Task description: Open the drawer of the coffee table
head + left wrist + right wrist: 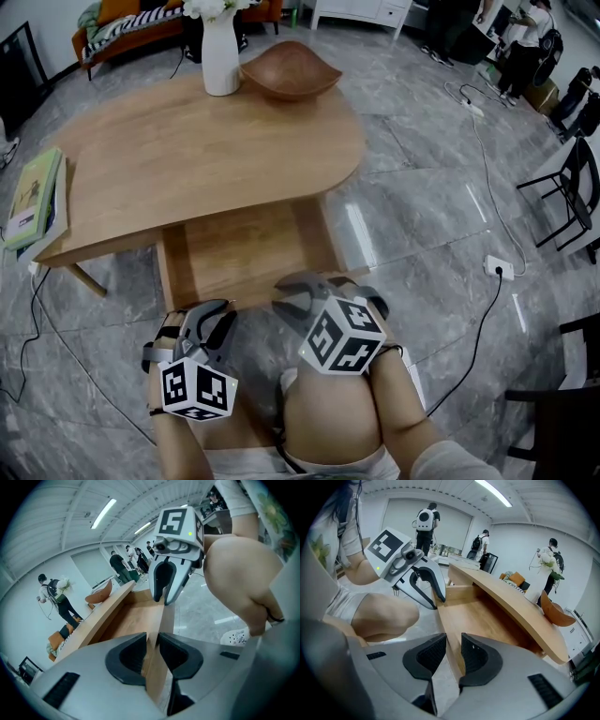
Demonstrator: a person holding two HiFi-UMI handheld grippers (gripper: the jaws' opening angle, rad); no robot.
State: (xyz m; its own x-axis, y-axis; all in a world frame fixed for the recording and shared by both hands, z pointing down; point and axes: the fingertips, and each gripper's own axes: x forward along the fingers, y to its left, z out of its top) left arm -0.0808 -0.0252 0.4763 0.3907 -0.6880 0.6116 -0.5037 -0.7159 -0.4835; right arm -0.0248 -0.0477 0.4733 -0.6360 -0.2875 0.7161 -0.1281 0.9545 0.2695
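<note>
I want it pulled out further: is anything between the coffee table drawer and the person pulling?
Nothing separates grippers and drawer: the left gripper and right gripper both clamp the drawer front. In the pull path, though, the person's bare knee sits close behind that front, likely limiting further travel.

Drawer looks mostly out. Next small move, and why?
Probably open both jaws and let go. The drawer stands well out from under the tabletop, its floor in full view; the left gripper and right gripper clamp its front edge close to the person's knee, so little pull room seems left.
</note>
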